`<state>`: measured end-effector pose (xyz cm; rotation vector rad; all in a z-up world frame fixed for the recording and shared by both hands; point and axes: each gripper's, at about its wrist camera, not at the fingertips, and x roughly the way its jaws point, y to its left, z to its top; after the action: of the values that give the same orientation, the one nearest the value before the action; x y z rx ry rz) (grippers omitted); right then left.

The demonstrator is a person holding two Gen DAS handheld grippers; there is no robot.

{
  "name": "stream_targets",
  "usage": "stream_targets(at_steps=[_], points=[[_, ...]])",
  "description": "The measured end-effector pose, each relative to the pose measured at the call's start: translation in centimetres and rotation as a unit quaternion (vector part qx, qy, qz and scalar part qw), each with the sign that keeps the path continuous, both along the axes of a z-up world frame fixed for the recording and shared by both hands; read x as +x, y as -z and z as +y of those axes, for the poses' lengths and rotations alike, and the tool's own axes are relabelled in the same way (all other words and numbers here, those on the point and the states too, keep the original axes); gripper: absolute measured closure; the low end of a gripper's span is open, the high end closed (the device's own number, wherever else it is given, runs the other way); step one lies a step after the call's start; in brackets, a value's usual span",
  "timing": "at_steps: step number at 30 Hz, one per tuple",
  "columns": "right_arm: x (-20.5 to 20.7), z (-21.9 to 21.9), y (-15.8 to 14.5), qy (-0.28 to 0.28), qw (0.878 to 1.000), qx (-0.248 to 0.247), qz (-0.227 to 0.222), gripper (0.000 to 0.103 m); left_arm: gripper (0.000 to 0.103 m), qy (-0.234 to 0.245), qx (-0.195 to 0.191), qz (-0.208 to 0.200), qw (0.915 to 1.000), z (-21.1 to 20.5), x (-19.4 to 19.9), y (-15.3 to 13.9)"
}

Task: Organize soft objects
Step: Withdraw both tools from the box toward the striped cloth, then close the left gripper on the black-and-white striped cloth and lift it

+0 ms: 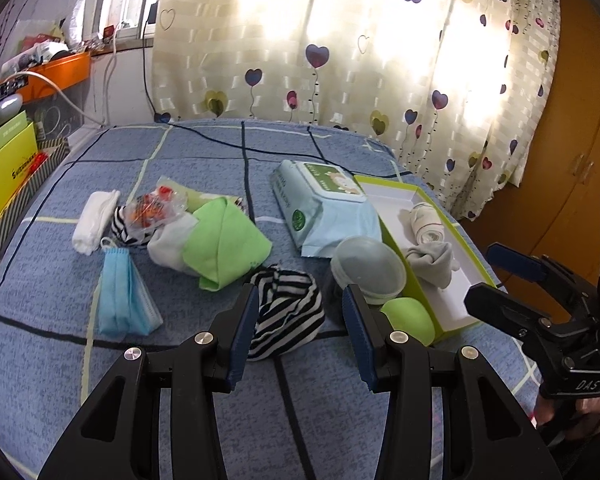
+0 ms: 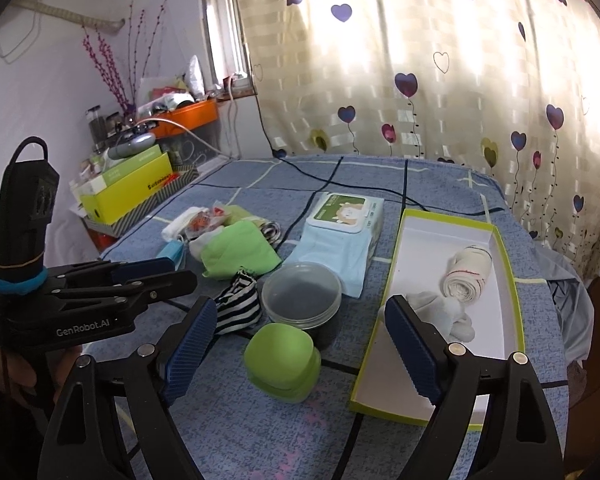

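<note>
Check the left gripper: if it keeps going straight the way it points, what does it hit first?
Most likely the striped sock. It lies on the bed right between the open fingers of the left gripper, nearest in line. The clear tub sits slightly right and farther; depth is approximate.

Both wrist cameras look low across the bed [image 1: 180,360] toward the heart-print curtain [image 1: 380,60], close above the clutter. The left sits further left; both share the wet wipes pack [image 2: 340,232] and green-rimmed box [image 2: 514,280].

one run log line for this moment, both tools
left tool: open, over striped sock | right tool: open, empty | box: two items inside
</note>
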<state>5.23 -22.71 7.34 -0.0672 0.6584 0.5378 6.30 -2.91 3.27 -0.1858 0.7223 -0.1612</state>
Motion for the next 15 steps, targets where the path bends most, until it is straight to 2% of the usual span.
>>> stream_targets(at_steps=[6,15], points=[[0.0,1.0,0.4,-0.006,1.0,-0.013,0.016,0.016,0.058,-0.008,-0.005,0.009,0.9999,0.9,-0.2,0.6],[-0.2,1.8,0.4,-0.017,1.0,-0.016,0.016,0.016,0.058,-0.007,-0.011,0.022,0.9997,1.5,0.2,1.6]])
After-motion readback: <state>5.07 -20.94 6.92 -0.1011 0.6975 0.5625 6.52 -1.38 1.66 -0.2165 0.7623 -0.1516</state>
